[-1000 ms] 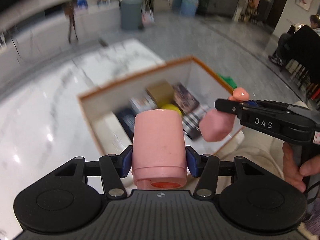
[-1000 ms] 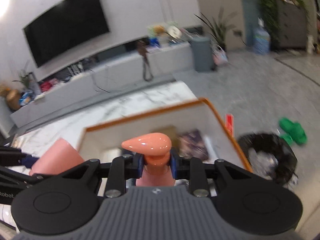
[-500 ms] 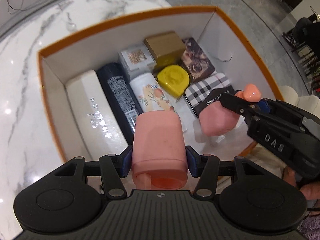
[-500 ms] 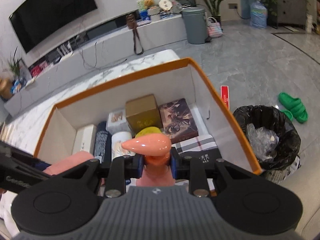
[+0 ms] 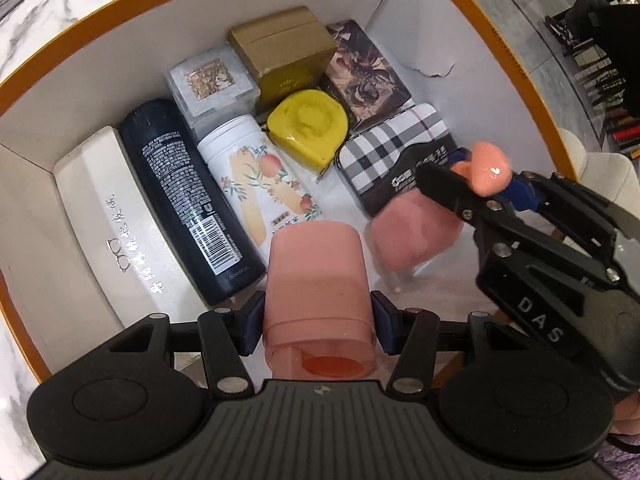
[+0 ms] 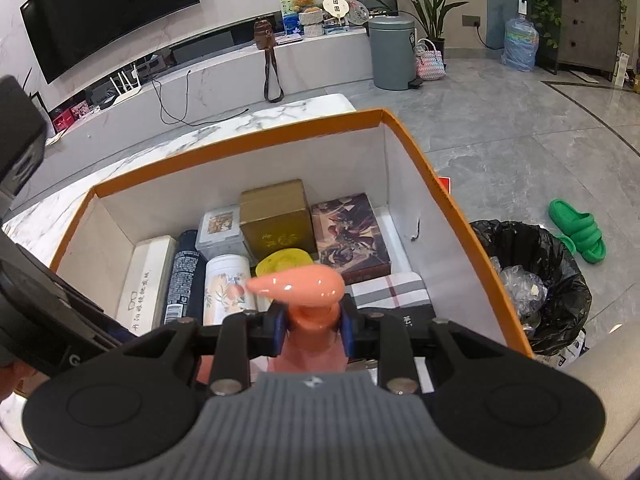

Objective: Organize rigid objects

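The left wrist camera is sitting just behind its own fingers and is looking steeply down, close in, so the orange-rimmed box is filling nearly the whole view, with a sliver of marble counter at the edge. The right wrist camera is looking forward and less steeply down from the box's near side, taking in the same box and, well beyond it, the television and grey floor. Both views are sharing the box's interior, and each is catching the other tool: the right gripper at the left view's right side, the left gripper's body at the right view's left edge.
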### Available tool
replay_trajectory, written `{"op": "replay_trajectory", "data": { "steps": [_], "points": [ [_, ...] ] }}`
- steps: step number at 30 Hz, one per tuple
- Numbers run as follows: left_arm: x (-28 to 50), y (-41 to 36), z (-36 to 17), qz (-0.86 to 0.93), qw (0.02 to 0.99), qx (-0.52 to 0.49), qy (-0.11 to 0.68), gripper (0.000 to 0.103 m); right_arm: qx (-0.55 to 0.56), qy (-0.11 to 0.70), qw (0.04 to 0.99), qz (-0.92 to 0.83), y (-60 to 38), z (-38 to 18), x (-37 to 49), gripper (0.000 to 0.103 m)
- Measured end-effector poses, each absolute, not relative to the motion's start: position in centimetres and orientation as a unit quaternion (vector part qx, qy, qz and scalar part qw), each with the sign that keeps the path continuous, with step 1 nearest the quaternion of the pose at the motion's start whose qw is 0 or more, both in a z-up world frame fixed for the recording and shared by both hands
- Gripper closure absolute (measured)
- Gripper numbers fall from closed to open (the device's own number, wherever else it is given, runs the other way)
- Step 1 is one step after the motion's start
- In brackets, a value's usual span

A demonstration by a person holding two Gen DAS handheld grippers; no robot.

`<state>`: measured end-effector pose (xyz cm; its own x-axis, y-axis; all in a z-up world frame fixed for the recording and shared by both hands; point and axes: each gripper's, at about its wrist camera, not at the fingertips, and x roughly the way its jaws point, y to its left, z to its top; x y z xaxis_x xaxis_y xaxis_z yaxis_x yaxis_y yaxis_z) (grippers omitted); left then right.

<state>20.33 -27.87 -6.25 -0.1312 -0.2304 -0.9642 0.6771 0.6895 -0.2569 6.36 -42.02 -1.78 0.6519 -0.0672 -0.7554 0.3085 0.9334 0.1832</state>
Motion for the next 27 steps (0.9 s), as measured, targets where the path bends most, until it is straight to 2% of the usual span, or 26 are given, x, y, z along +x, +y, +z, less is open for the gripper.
{"op": "replay_trajectory", "data": {
  "steps": [4,8,11,13,22,27],
  "points": [
    [20.5,-27.0,-6.1,-0.35,0.642,0.156,0.664,0.036,0.152,0.4,0.897,-0.108,-42.1,-1.7,6.2,0.078],
    [20.5,-26.0,-5.3,-0.354,0.646,0.155,0.658,0.024,0.155,0.397,0.898,-0.107,-42.1,-1.7,6.1,0.078],
    [20.6,-25.3,-4.7,-0.348,0.652,0.164,0.654,0.025,0.154,0.396,0.898,-0.11,-42.0,-1.5,6.1,0.078],
    [20.6,-24.9,-4.1,-0.35,0.657,0.165,0.647,0.032,0.154,0.396,0.898,-0.11,-42.0,-1.5,6.1,0.078],
    [19.6,-24.6,-1.8,-0.324,0.705,0.228,0.588,0.033,0.15,0.398,0.898,-0.113,-41.8,-1.5,6.1,0.078],
    [19.5,-23.0,-0.1,-0.322,0.743,0.175,0.56,0.035,0.142,0.401,0.898,-0.112,-41.5,-1.5,6.2,0.075]
  ]
}}
